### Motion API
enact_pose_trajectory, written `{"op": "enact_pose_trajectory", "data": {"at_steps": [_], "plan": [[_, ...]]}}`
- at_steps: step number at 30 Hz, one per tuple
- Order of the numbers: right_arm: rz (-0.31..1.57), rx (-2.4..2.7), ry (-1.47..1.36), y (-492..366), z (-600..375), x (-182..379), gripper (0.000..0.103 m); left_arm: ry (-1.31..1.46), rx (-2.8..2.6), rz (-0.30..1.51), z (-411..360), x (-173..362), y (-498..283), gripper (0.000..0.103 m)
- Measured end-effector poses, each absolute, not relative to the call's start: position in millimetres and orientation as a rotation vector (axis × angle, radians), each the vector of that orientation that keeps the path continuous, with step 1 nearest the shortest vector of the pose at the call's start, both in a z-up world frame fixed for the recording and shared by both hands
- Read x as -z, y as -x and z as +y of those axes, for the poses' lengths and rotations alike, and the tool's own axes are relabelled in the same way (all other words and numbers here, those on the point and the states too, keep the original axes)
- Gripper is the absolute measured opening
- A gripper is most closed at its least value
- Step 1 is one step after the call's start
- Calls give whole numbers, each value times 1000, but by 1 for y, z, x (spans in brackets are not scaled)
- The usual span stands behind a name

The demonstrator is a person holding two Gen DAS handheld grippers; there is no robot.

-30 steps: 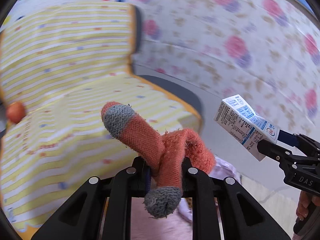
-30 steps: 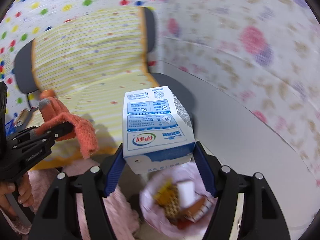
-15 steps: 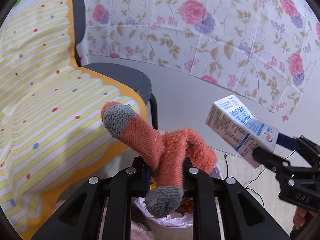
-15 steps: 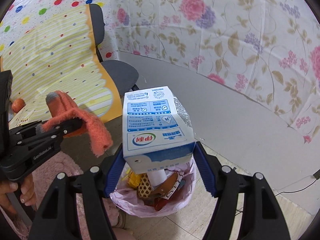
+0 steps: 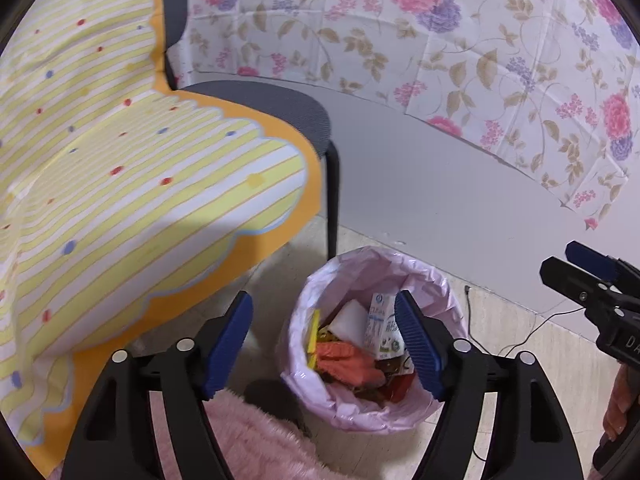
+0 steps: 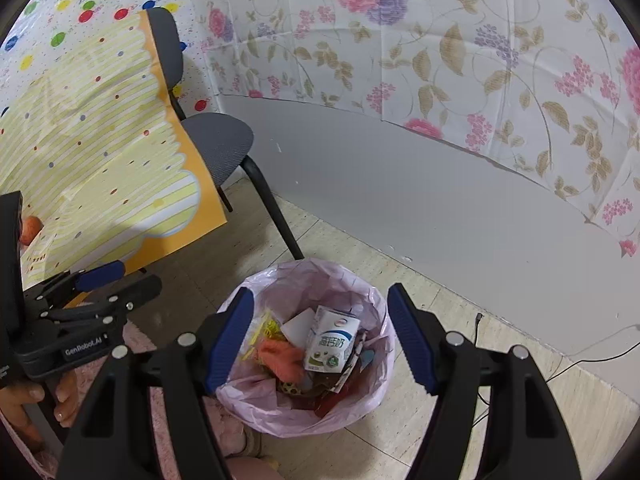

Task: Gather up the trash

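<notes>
Both claws hung over the pink-lined trash bin (image 6: 256, 412), each with nothing between its blue pads. The left gripper (image 5: 324, 344) was spreading its jaws; the right gripper (image 6: 320, 338) stood spread wide. Directly beneath them, inside the bin, lay the orange knitted glove (image 6: 280, 358) and the milk carton (image 6: 332, 344) atop other rubbish. Judgement: these two items were deposited. Whether more trash remained elsewhere could not be told.
</notes>
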State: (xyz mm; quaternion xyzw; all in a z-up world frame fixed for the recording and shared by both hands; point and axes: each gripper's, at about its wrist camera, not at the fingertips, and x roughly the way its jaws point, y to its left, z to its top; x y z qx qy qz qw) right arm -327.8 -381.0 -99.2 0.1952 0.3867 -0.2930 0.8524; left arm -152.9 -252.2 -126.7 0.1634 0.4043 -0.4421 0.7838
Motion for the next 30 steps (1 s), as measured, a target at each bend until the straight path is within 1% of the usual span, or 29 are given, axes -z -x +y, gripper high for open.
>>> {"op": "enact_pose_trajectory", "data": {"at_steps": [1,5,7,19,26,30], "plan": [[814,613,-409,328,-380,97,73,-351,942,866,-248,123,153,88],[818,578,-405,328,-368,84,85,-385,879,842,-231,101,156,89],[827,567,-402,327,-361,79,98,-392,854,847,-222,94,157,90],[810,506,-308,314,-321,33,98,-412,690,847,-158,53,161,90],[781,356,-295,278,-294,9,98,-266,521,875,-94,27,139,90],[765,280,-253,252,-272,-5,98,-217,394,845,-58,10,129,90]]}}
